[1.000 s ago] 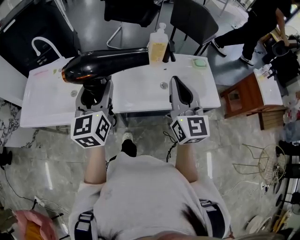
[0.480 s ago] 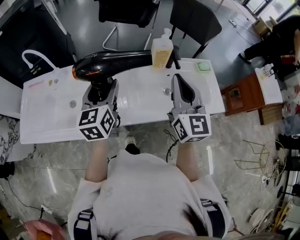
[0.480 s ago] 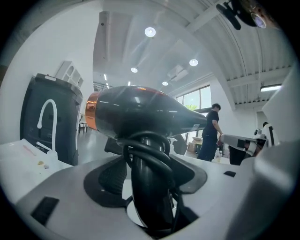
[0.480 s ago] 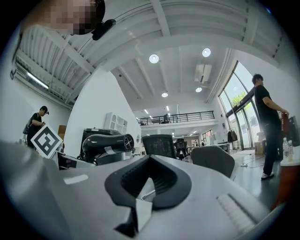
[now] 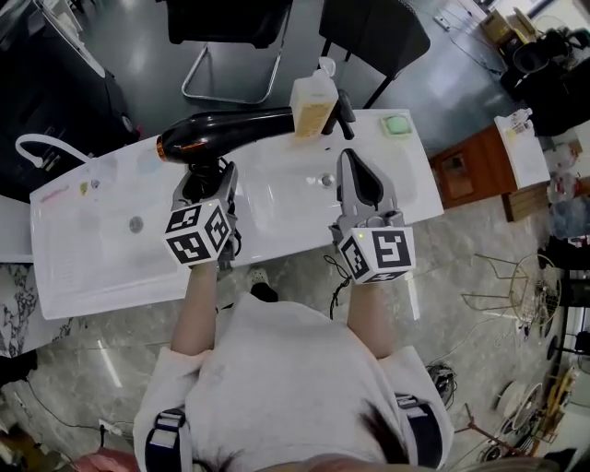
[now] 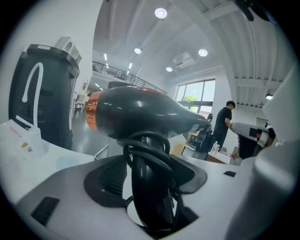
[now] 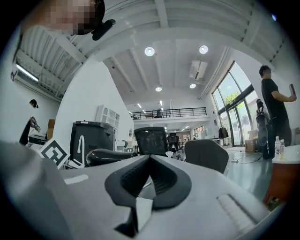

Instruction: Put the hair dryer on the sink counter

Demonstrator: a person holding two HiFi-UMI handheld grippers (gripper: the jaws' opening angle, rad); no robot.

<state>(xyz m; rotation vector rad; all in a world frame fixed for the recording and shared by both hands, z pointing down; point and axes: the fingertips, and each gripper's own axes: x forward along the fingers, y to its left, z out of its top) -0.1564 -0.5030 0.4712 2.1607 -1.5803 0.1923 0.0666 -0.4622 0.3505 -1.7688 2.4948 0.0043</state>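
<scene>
Head view: gripping hair dryer by cord-wrapped handle with left tool, holding it level over back of white bench near soap bottle, seemingly for laying flat; right tool pinched shut, empty, out of the way.

One hair dryer, one pump bottle, one green pad, one white faucet, two black chairs, two grippers.

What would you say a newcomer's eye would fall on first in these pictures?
The black hair dryer with its orange ring, its handle clamped in the jaws of the left gripper over the white sink counter. Next, the right gripper beside it, jaws together and empty, and the yellow soap bottle at the counter's back edge.
</scene>
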